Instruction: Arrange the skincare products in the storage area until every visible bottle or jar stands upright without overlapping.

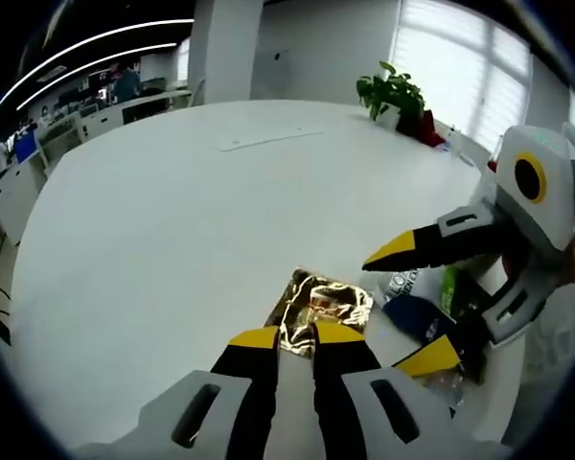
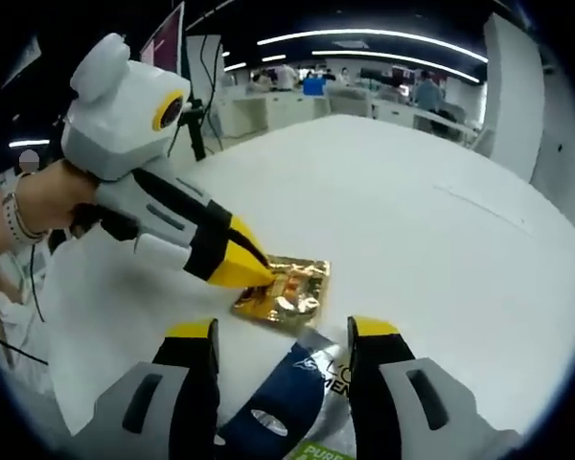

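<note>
1. Left gripper (image 1: 295, 337): jaws nearly pressed together with a narrow gap, tips at the near edge of the gold foil sachet (image 1: 318, 309). In the right gripper view the left gripper (image 2: 252, 271) has its yellow tips down on the sachet's (image 2: 286, 290) left corner; whether foil is actually pinched between them cannot be told.
2. Right gripper (image 2: 283, 331): jaws spread wide, straddling a dark blue and white pouch (image 2: 292, 388) with printed lettering. In the left gripper view the right gripper (image 1: 417, 307) hovers over the same pouch (image 1: 417, 302), which lies flat just right of the sachet.
3. Both products lie flat on the white worktop (image 1: 172, 240), close together near its near-right edge; their edges appear to touch or slightly overlap. No upright bottle or jar can be made out.
4. Judged step: separating the two packs, so the task looks early.
5. To do it well: hold the sachet down by its corner with the left gripper, close the right gripper on the pouch's edge rather than its slack middle, and draw it clear sideways so neither pack drags the other or slides off the worktop.
</note>
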`<state>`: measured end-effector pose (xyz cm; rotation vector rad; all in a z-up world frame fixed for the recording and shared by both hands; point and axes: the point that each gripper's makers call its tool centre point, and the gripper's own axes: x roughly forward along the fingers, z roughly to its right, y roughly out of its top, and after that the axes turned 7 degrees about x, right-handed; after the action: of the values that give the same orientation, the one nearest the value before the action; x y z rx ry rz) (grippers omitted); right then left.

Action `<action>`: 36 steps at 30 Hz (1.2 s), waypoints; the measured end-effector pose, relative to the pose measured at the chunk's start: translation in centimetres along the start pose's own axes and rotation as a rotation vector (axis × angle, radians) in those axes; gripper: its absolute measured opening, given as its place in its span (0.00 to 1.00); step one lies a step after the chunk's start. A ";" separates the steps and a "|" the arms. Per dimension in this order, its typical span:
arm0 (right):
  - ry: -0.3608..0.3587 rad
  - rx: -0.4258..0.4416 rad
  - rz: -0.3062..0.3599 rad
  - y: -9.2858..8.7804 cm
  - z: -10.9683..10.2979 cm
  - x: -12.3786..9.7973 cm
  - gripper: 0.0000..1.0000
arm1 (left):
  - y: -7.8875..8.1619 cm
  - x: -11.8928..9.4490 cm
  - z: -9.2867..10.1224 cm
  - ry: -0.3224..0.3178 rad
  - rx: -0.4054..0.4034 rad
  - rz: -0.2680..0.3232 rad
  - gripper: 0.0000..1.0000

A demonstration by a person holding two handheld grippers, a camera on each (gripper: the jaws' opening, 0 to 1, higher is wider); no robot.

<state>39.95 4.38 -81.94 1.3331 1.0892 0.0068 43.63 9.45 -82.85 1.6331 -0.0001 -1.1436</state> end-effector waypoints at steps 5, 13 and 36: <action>-0.005 0.047 0.009 0.2 0.4 0.2 0.46 | -0.2 0.1 -0.4 0.006 -0.030 -0.005 0.04; 0.000 0.109 0.021 0.6 0.5 0.9 0.42 | -0.5 0.2 -1.2 0.033 -0.068 -0.011 0.00; 0.023 0.225 0.023 0.9 0.4 1.8 0.34 | -0.4 -0.1 -0.9 0.039 -0.243 0.029 0.00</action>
<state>41.66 5.39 -82.47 1.5502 1.1182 -0.0856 43.99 10.36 -83.12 1.4344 0.1353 -1.0471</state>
